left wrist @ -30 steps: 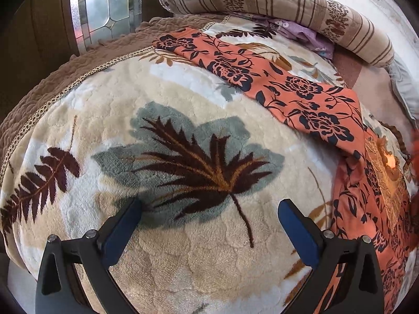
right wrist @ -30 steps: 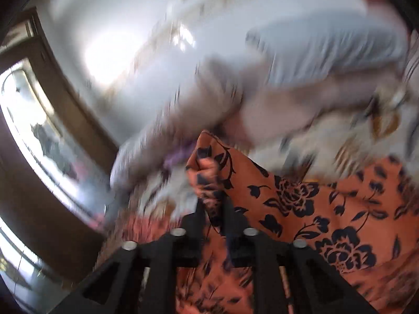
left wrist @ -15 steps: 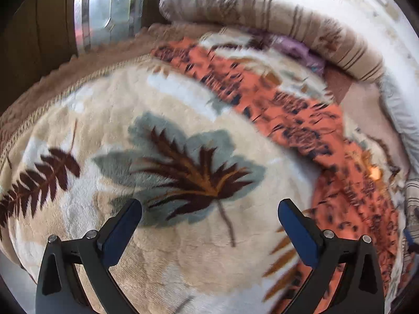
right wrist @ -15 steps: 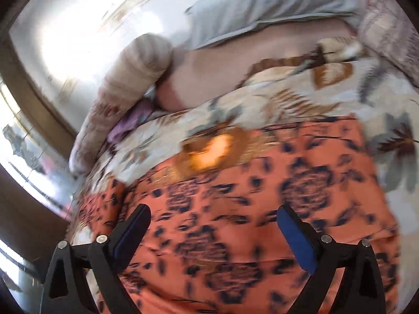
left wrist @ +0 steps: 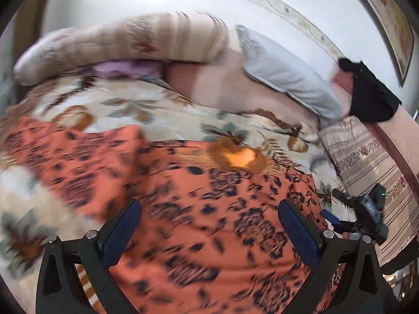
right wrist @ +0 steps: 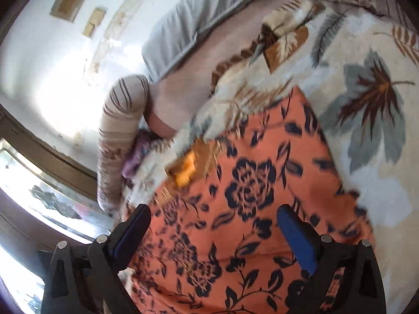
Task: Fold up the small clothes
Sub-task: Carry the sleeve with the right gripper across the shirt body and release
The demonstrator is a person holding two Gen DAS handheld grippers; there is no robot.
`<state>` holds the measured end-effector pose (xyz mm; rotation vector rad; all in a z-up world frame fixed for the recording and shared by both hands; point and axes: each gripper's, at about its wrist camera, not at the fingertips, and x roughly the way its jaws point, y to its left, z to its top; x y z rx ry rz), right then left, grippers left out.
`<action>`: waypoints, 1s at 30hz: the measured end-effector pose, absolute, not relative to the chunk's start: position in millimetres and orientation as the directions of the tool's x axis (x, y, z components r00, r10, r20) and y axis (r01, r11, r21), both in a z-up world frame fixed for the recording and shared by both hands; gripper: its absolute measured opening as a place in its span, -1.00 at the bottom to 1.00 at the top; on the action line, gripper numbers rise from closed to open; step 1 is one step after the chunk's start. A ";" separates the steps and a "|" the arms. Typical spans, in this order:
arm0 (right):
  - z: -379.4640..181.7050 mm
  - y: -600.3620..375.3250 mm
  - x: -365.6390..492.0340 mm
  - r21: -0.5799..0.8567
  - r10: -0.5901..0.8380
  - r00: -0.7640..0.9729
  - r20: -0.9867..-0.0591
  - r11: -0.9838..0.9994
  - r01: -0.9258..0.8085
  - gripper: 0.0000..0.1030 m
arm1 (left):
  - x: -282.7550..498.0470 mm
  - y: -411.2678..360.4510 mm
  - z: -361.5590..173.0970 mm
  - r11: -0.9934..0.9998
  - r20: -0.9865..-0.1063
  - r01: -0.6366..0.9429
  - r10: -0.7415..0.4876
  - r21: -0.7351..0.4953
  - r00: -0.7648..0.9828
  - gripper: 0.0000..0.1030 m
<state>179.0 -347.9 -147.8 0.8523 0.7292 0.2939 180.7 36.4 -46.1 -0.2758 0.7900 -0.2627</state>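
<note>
Orange floral-print cloth garment [right wrist: 262, 209] lies on leaf-patterned fleece blanket [right wrist: 366, 110]. Left gripper [left wrist: 209, 231] and right gripper [right wrist: 213, 231] both wide, empty — risk: pinching blanket pile along with the garment.

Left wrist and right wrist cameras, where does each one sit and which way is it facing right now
Left wrist: on the left gripper, jaws open, facing the orange floral garment; the right gripper shows at right.
Right wrist: on the right gripper, jaws open, over the same garment.
Shared: garment, leaf-print blanket, grey pillow.
</note>
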 end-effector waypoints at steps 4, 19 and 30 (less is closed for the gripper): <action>-197.8 -384.4 210.8 0.840 0.611 0.617 -0.496 0.519 0.160 0.77 | 233.0 18.2 -97.6 0.944 -0.762 0.058 -0.297 -0.325 0.575 1.00; -178.0 -403.3 272.5 0.821 0.517 0.704 -0.487 0.546 0.168 0.82 | 231.3 33.3 -136.6 0.967 -0.832 0.042 -0.239 -0.253 0.500 1.00; -158.3 -265.5 149.9 0.326 0.321 0.718 -0.618 0.935 -0.137 0.83 | 181.2 243.2 -71.7 0.765 -0.588 -0.213 -0.254 -0.608 0.768 1.00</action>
